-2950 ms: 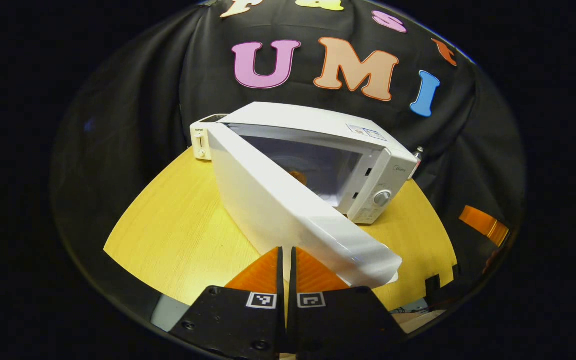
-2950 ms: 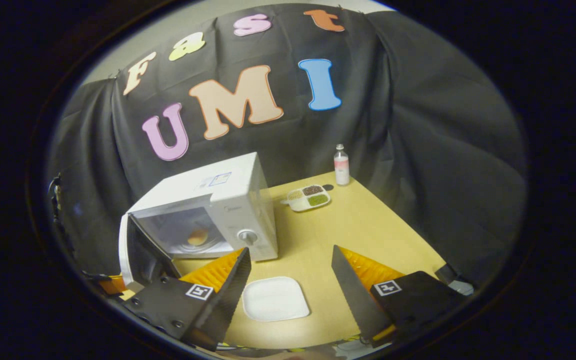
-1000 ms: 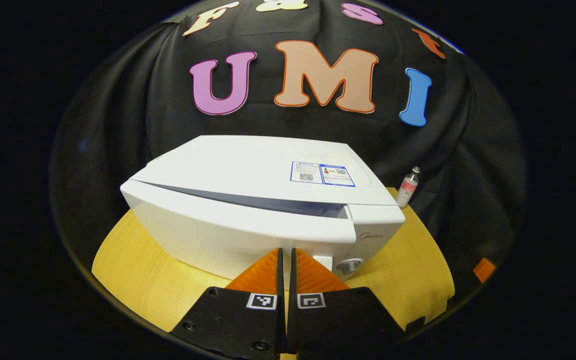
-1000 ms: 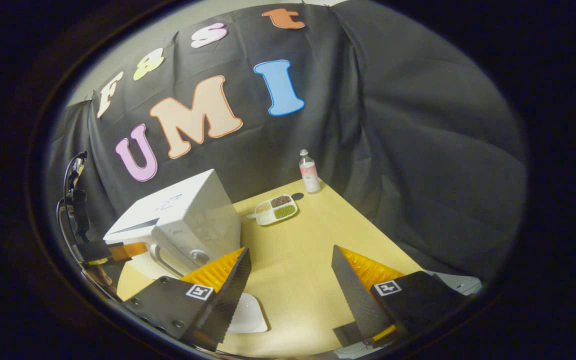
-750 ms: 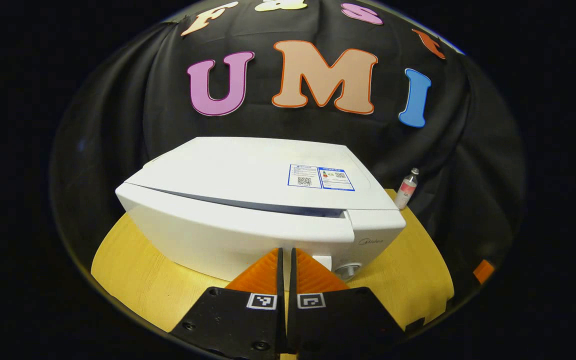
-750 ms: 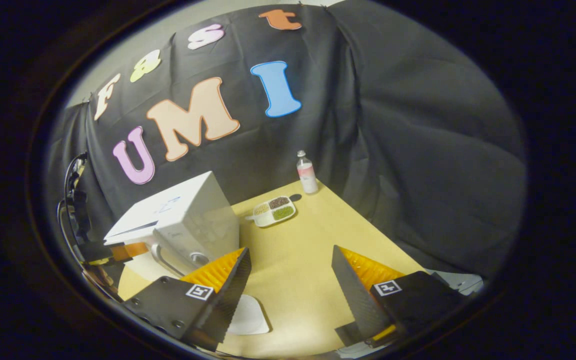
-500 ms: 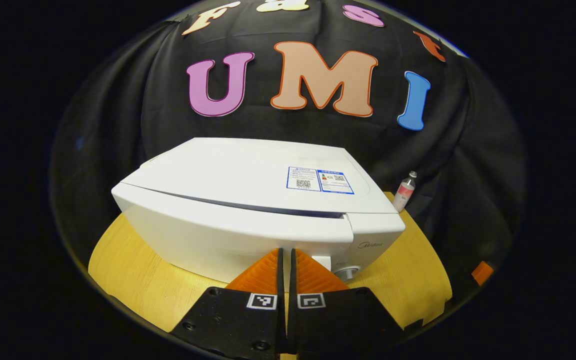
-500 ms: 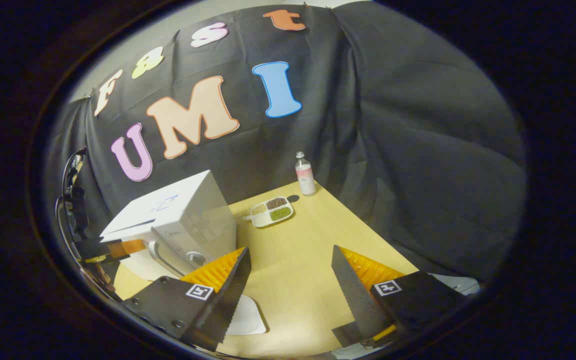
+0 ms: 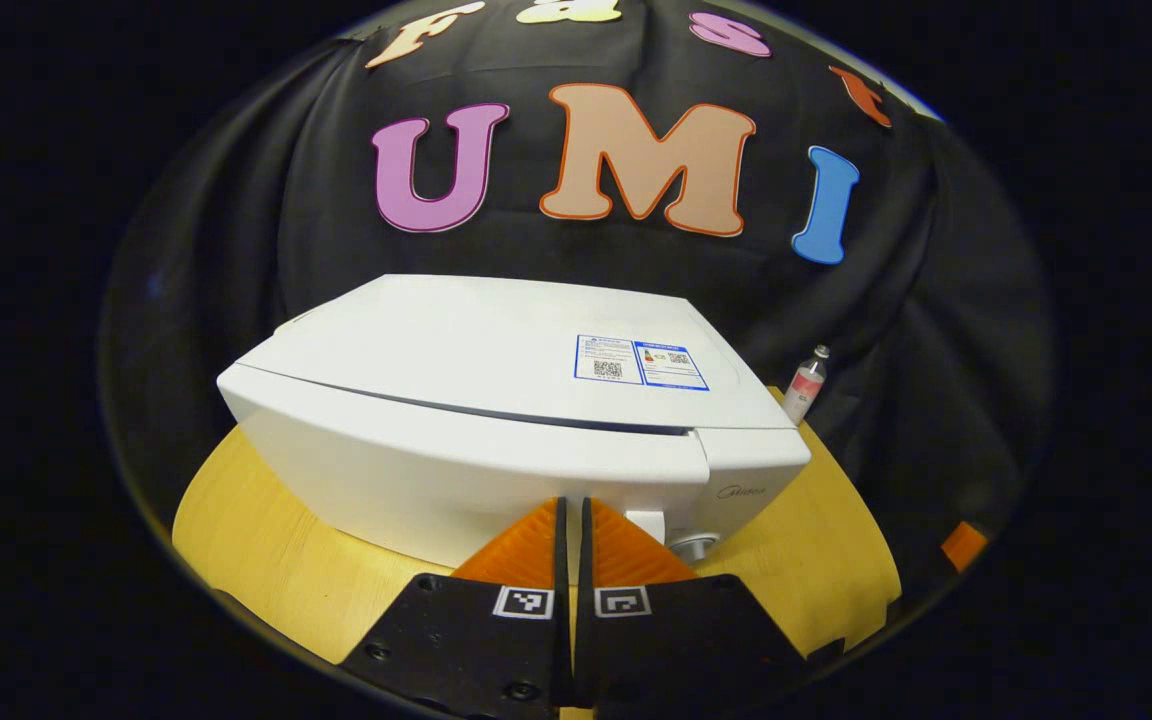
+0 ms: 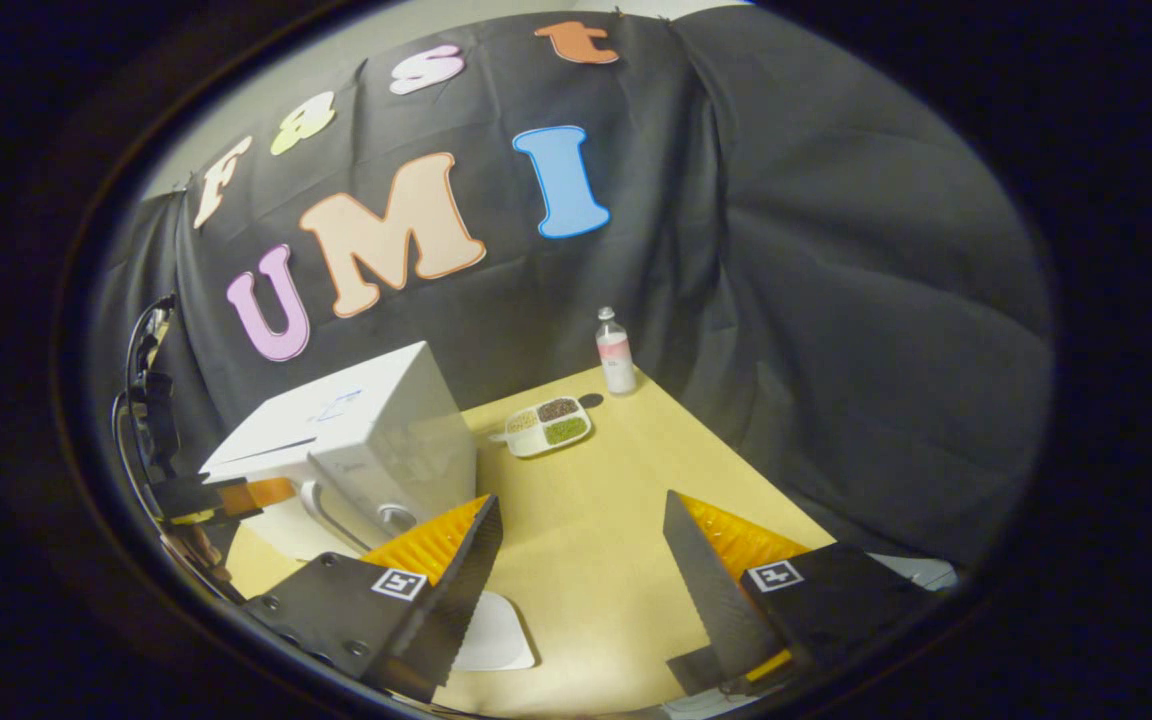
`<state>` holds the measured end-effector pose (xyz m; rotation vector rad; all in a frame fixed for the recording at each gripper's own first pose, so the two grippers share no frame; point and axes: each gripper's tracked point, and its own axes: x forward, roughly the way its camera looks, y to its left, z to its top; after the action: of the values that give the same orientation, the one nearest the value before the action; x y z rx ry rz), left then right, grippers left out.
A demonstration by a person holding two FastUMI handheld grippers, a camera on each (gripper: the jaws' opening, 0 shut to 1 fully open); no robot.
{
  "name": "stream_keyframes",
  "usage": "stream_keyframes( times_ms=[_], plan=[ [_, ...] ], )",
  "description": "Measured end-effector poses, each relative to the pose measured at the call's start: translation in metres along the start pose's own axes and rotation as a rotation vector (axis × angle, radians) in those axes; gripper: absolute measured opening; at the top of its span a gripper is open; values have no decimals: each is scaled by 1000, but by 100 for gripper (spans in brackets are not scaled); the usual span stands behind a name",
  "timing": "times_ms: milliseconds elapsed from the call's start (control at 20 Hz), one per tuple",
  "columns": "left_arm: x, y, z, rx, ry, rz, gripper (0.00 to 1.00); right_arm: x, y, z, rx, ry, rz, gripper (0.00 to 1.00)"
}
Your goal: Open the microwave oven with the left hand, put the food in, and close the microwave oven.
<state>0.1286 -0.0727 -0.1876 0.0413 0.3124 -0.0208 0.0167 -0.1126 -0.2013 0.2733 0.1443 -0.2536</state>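
The white microwave (image 9: 496, 400) stands on the yellow table (image 9: 256, 540), its door (image 9: 456, 470) almost flush with the body; a thin dark slit runs along the door's top edge. My left gripper (image 9: 571, 508) is shut with nothing between its orange fingers, and their tips rest against the door's front near the control panel (image 9: 736, 490). In the right gripper view the microwave (image 10: 366, 435) sits at the left, with the left gripper (image 10: 246, 495) against its door. My right gripper (image 10: 581, 530) hangs open over the table, holding nothing. The food is hidden.
An empty white plate (image 10: 501, 632) lies under the right gripper's left finger. A divided tray (image 10: 543, 426) of grains and a small bottle (image 10: 616, 352) stand at the table's far end. The bottle (image 9: 806, 384) also rises right of the microwave.
The microwave door has swung from wide open to nearly shut under my left gripper's push; over the last second the slit kept narrowing. The right gripper stayed open and barely moved.
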Motion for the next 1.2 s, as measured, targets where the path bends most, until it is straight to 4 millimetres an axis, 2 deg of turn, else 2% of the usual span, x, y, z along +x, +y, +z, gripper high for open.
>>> stream_keyframes(
  times_ms=[600, 700, 750, 900, 1050, 1150, 1200],
  plan=[
    [2, 0, 2, -39, -29, -3, 1, -8, 14, 2, -67, -16, 39, 100],
    [8, 6, 9, -36, -52, 15, 2, -11, 13, 1, -62, -17, 41, 100],
    [6, 6, 2, -54, -31, 20, 1, -13, 13, 2, -58, -20, 43, 100],
    [6, 5, 6, -42, -50, 17, 1, -18, 9, 0, -57, -19, 45, 100],
    [2, -12, 11, -25, -56, -52, 1, -20, 7, 0, -61, -15, 47, 100],
    [-8, -20, 16, 3, -79, -79, 7, -19, 11, 3, -74, -17, 54, 100],
    [-15, -22, 16, 18, -86, -80, 14, -18, 15, 6, -77, -22, 63, 100]
  ],
)
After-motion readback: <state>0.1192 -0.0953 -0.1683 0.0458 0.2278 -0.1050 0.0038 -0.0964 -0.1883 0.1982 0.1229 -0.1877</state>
